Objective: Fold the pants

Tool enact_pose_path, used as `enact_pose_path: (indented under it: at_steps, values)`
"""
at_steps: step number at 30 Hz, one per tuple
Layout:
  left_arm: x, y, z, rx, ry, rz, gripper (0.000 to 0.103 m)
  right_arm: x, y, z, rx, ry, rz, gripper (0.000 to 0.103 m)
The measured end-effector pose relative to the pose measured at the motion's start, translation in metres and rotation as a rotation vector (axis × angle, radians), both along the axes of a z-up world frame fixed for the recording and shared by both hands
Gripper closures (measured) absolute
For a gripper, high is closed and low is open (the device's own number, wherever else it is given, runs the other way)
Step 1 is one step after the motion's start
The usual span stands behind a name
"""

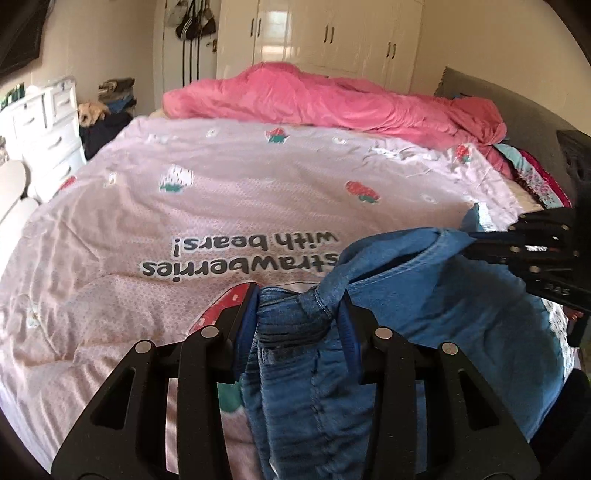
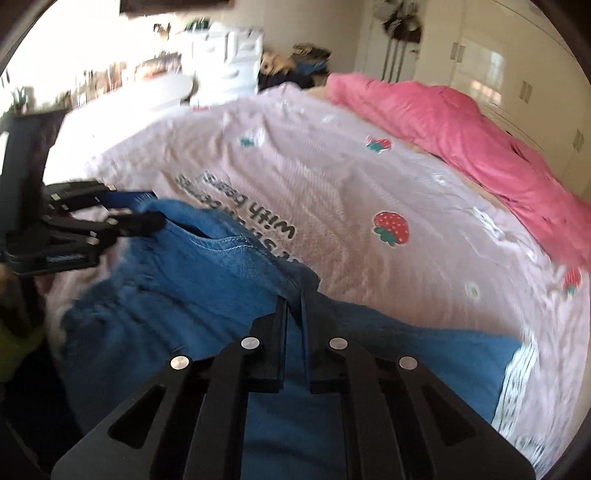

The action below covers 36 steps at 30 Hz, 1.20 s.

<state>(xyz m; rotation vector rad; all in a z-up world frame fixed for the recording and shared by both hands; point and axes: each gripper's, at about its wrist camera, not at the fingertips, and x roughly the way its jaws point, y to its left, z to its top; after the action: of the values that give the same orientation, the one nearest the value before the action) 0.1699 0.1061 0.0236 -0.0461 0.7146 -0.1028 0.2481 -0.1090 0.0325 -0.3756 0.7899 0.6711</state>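
The blue denim pants (image 1: 424, 295) hang between my two grippers above the near edge of the bed. My left gripper (image 1: 299, 295) is shut on a bunched part of the waistband. My right gripper (image 2: 294, 295) is shut on the other side of the waistband; the pants (image 2: 192, 288) spread below it. In the left wrist view the right gripper (image 1: 469, 243) shows at the right, pinching the denim. In the right wrist view the left gripper (image 2: 147, 214) shows at the left, also on the denim. The legs hang out of sight below.
The bed is covered by a pink quilt (image 1: 221, 206) with strawberries and printed text. A bright pink blanket (image 1: 332, 99) lies bunched at the far side. A pile of clothes (image 1: 532, 173) sits at the right. A white dresser (image 1: 40, 122) and wardrobes (image 1: 332, 33) stand beyond.
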Motion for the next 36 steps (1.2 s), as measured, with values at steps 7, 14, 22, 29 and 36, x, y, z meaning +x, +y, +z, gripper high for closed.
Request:
enact_pose_path:
  at_steps: [7,14,22,29,36]
  values:
    - [-0.057,-0.010,0.013,0.001,-0.069,0.008,0.071,-0.076,-0.027,0.014,0.145,0.035,-0.015,0.097]
    - [-0.111,-0.008,-0.002,-0.034,-0.014,0.010,0.070,-0.150,-0.031,-0.006,0.230,0.106,0.061,0.097]
    - [-0.136,-0.016,-0.014,-0.012,0.038,-0.025,0.068,-0.194,-0.017,-0.021,0.222,0.139,0.132,0.093]
    - [-0.137,-0.008,-0.013,-0.045,0.042,-0.010,0.068,-0.191,-0.013,-0.012,-0.105,-0.284,0.127,0.029]
    - [-0.133,-0.011,-0.013,-0.041,0.042,-0.011,0.067,-0.164,0.024,-0.042,-0.378,-0.310,0.264,0.098]
